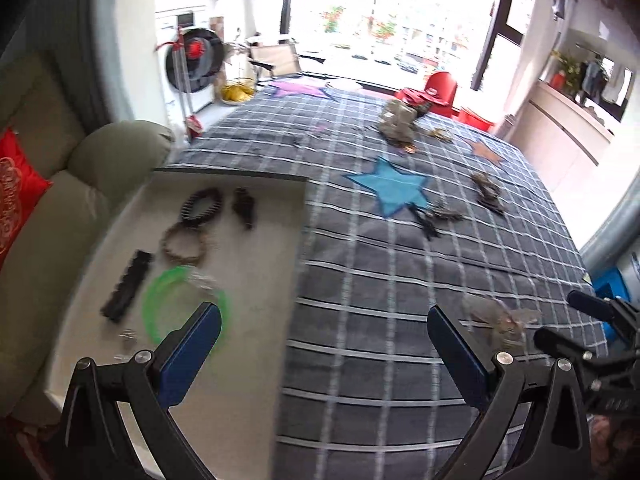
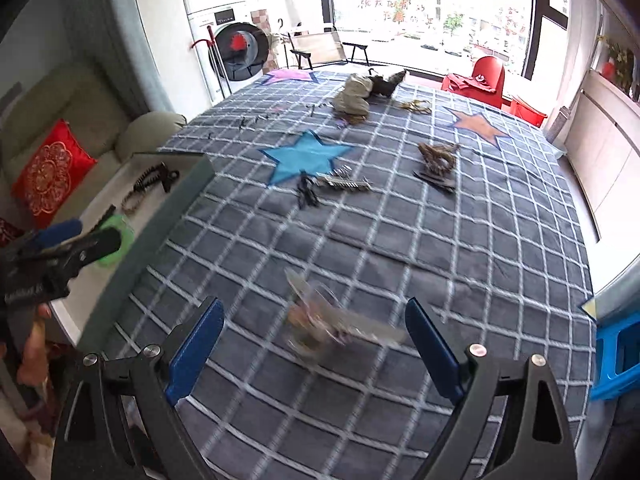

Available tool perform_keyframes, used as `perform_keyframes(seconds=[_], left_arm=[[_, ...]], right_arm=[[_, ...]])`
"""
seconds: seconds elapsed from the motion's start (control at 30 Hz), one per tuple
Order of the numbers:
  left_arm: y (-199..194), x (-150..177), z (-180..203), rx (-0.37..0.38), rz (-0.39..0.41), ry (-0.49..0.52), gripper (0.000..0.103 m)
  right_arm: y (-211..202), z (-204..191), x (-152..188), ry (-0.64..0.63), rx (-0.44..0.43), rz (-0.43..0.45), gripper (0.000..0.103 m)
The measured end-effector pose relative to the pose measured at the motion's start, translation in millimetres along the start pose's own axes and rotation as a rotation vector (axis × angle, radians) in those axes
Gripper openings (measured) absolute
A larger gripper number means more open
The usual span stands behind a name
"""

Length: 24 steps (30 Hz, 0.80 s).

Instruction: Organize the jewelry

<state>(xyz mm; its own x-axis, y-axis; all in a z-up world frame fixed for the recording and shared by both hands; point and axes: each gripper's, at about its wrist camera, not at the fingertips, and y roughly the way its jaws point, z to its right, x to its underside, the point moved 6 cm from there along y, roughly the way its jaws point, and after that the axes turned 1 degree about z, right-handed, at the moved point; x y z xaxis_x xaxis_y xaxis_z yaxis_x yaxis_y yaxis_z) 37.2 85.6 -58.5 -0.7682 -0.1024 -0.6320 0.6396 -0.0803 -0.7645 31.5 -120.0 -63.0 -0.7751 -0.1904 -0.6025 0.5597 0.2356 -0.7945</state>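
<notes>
Blue-padded, the right claw [image 2: 314, 350] stands wide open and holds nothing; a blurred jewelry piece [image 2: 340, 320] lies on the checked bedspread [image 2: 460, 264] between its fingers, low in the frame. At lower centre of its own view the left claw [image 1: 324, 354] is also spread wide and empty, over the edge of the white tray [image 1: 256, 280]. On the tray lie a green bangle [image 1: 160, 292], a brown bracelet [image 1: 184, 242] and a black bracelet [image 1: 202, 204]. More jewelry clusters [image 2: 340, 184] sit farther up the bedspread near a blue star [image 2: 306, 156].
</notes>
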Motion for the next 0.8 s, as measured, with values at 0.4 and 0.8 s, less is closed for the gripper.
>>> perform_keyframes(seconds=[0.4, 0.8], left_arm=[[8.7, 0.6, 20.4, 0.005, -0.005, -0.002, 0.103], [20.1, 4.8, 31.1, 0.006, -0.032, 0.012, 0.102]], right_arm=[[25.8, -0.3, 13.2, 0.006, -0.043, -0.047, 0.063], [38.2, -4.7, 3.1, -0.076, 0.005, -0.077, 0.018]])
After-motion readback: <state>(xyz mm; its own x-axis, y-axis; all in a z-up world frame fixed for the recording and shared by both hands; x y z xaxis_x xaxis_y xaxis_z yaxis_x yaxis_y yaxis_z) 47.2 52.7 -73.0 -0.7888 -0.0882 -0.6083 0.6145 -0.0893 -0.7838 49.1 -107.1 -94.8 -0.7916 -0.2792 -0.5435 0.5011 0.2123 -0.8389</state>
